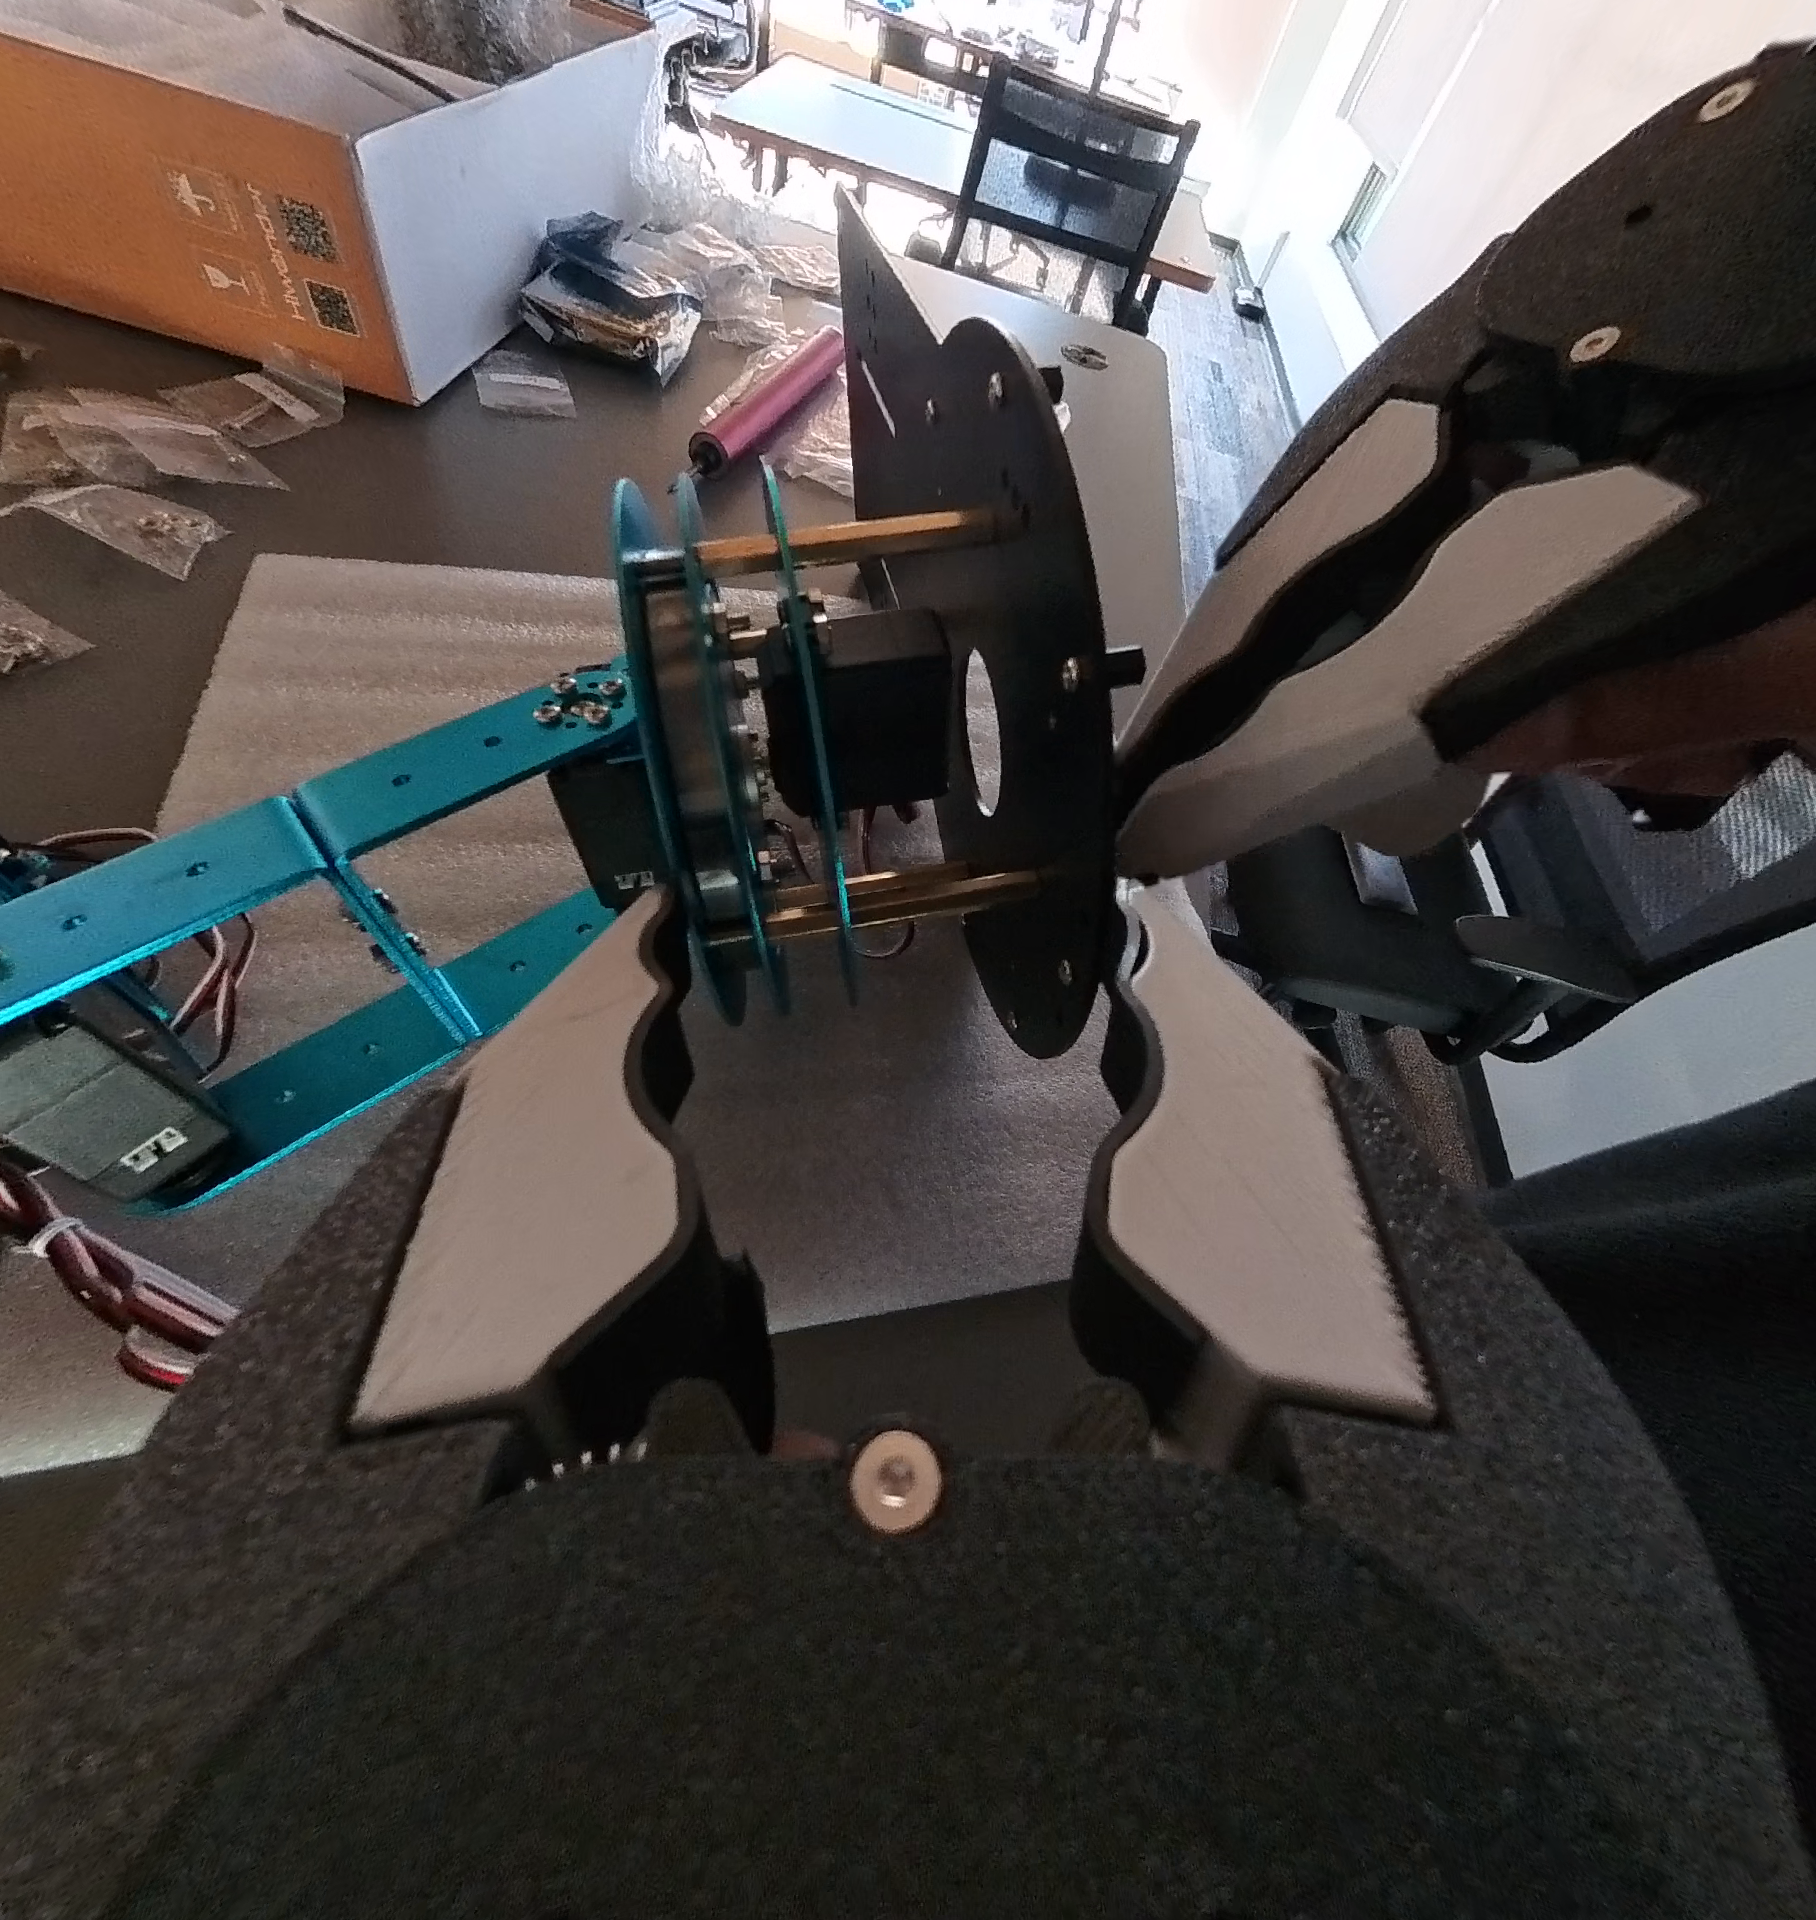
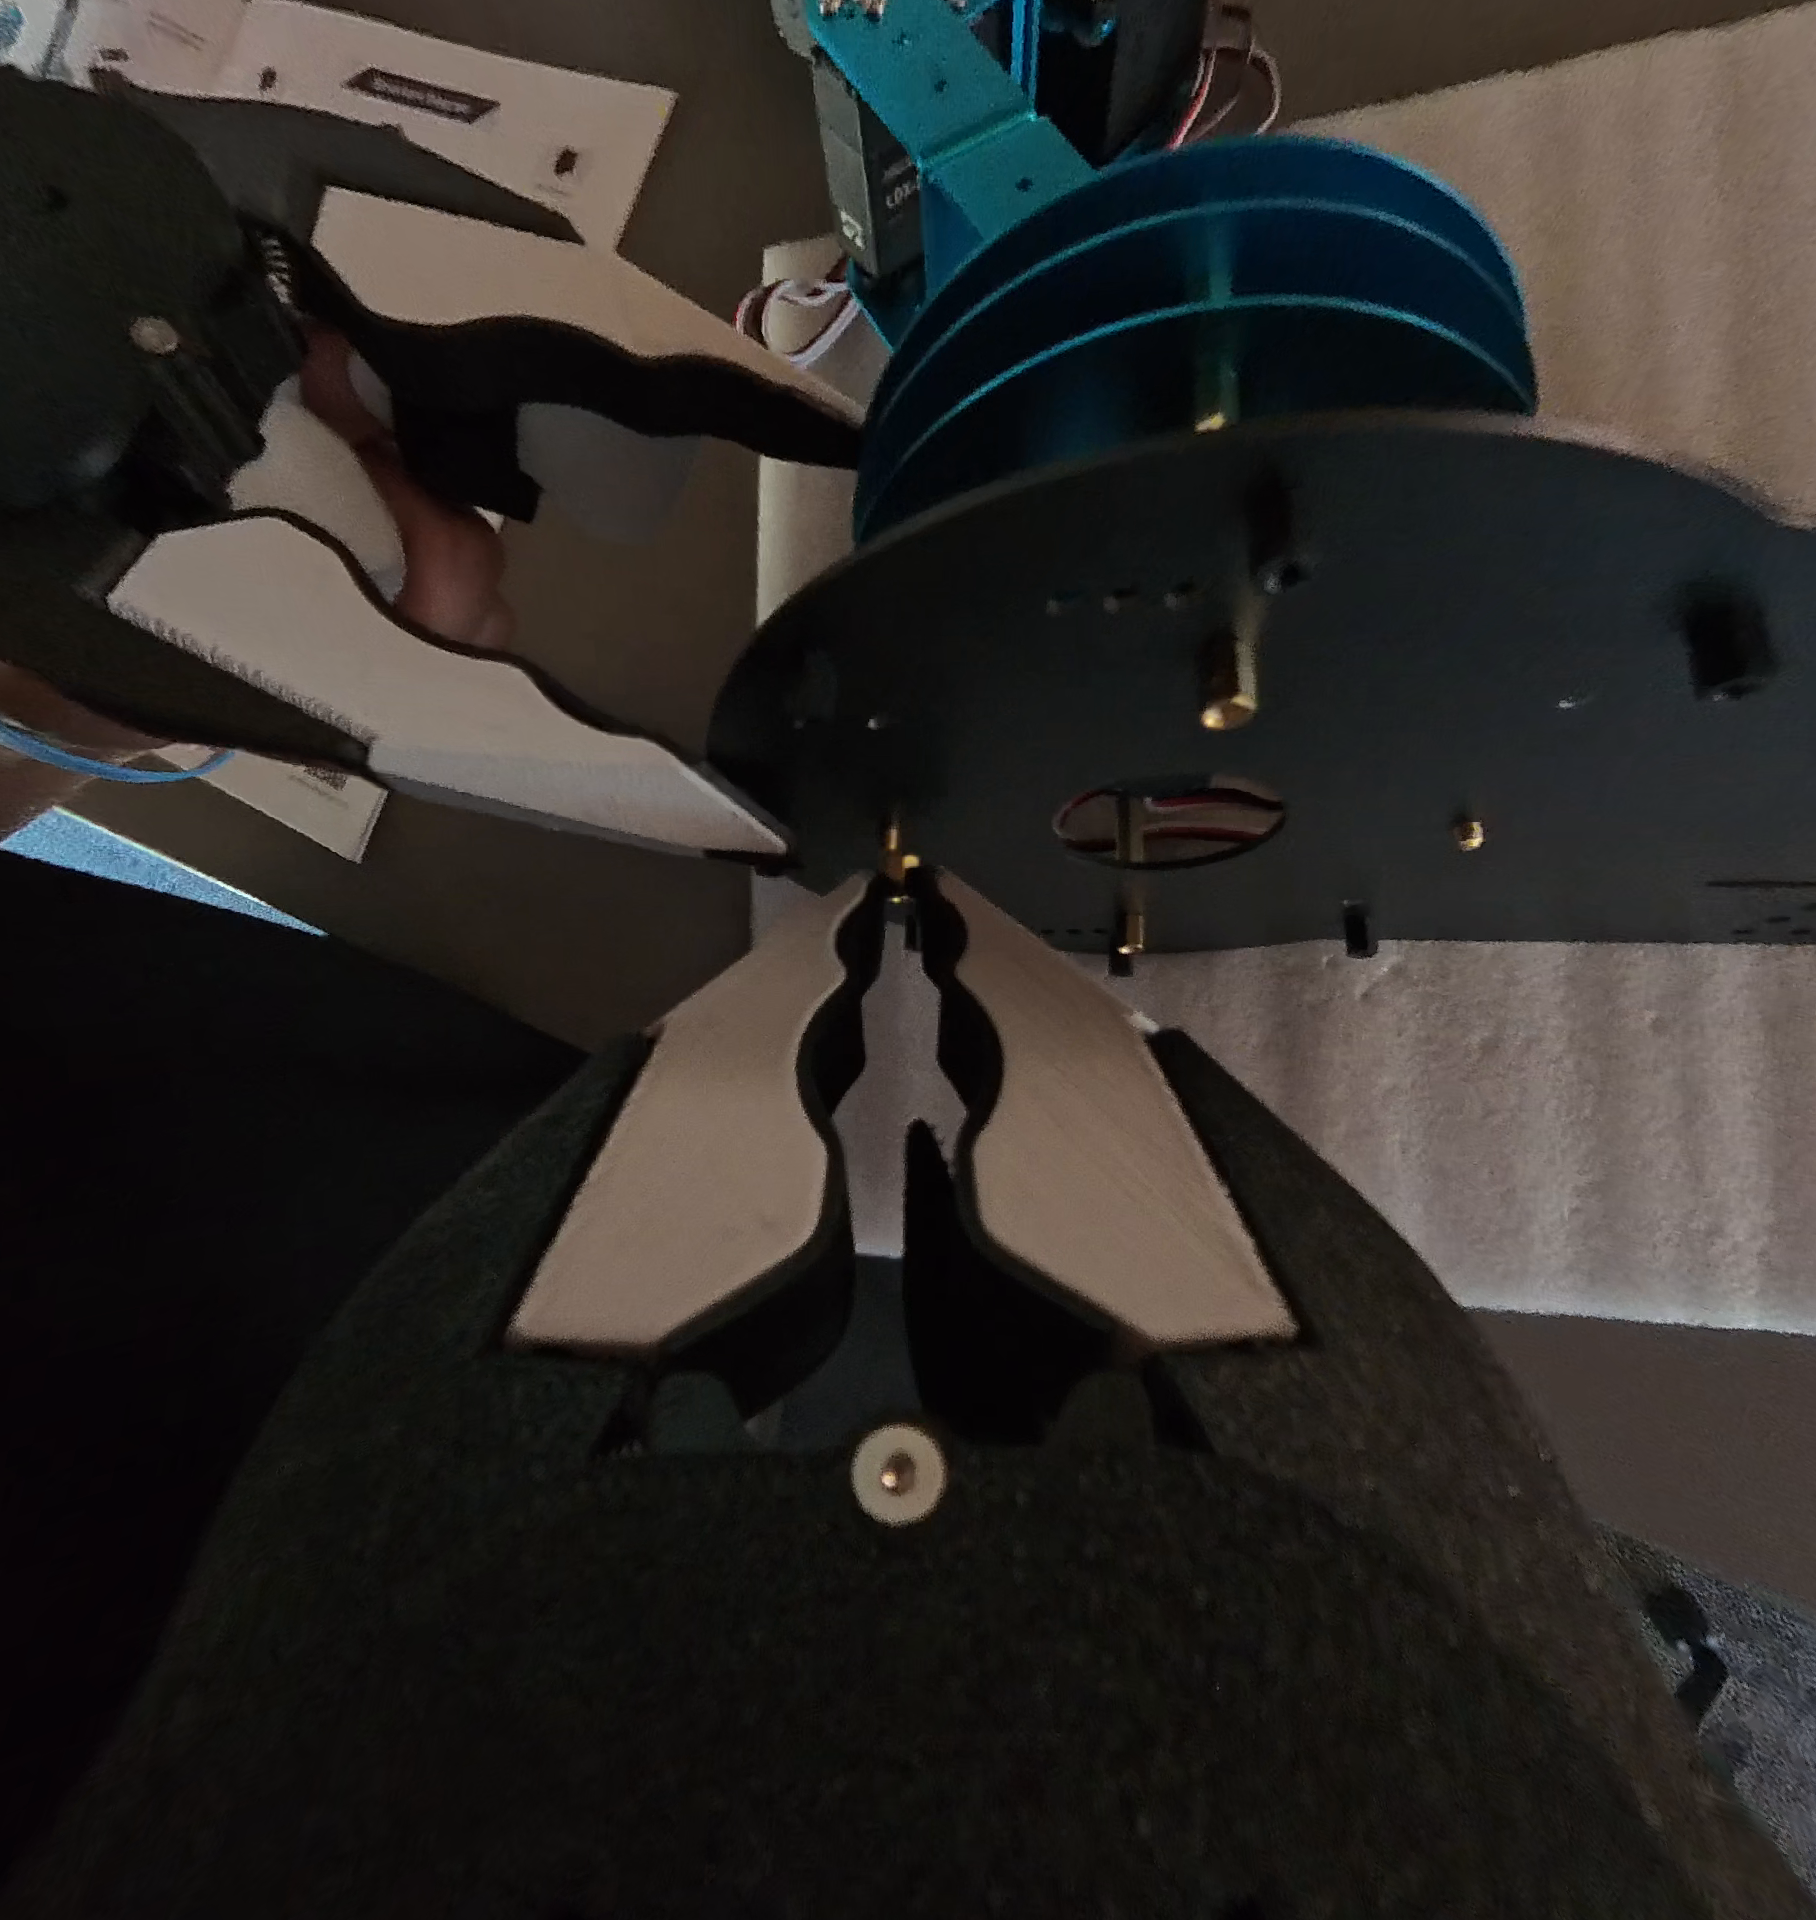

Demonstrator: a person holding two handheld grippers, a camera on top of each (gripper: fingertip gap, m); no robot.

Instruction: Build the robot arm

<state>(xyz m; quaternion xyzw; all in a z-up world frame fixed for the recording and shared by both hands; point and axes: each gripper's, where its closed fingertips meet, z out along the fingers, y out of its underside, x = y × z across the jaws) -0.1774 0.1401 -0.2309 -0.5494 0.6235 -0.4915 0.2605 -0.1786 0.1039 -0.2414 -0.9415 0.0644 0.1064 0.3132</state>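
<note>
Left gripper (image 1: 888, 914) spread wide around the round base of a small robot arm lying on its side: one fingertip against the teal discs (image 1: 722, 748), the other at the rim of the black plate (image 1: 1029, 686), both touching or very nearly so. Right gripper (image 2: 899, 883) narrowed almost closed on a small brass screw or post (image 2: 896, 847) at the plate's (image 2: 1299, 675) near edge, just beside the left gripper's (image 2: 821, 644) lower fingertip; a firm pinch cannot be told. Between discs and plate, brass rods (image 1: 842, 545) and a black motor block (image 1: 852, 717). Beyond the left fingertip, the teal frame (image 1: 291, 842) stretching away, with a second motor (image 1: 83, 1122) and twisted red, white and dark wires (image 1: 83, 1278). Beneath, a pale foam sheet (image 1: 405, 644) on a dark tabletop (image 1: 135, 343). Farther off, a purple cylinder (image 1: 774, 400), small clear bags of parts (image 1: 104, 447), and an orange and white cardboard box (image 1: 218, 197) bearing printed codes and symbols. Printed sheets (image 2: 509, 114) past the left gripper in the right wrist view. At the far end of the room, a black chair (image 1: 1075, 197) by another table, bright windows behind.
</note>
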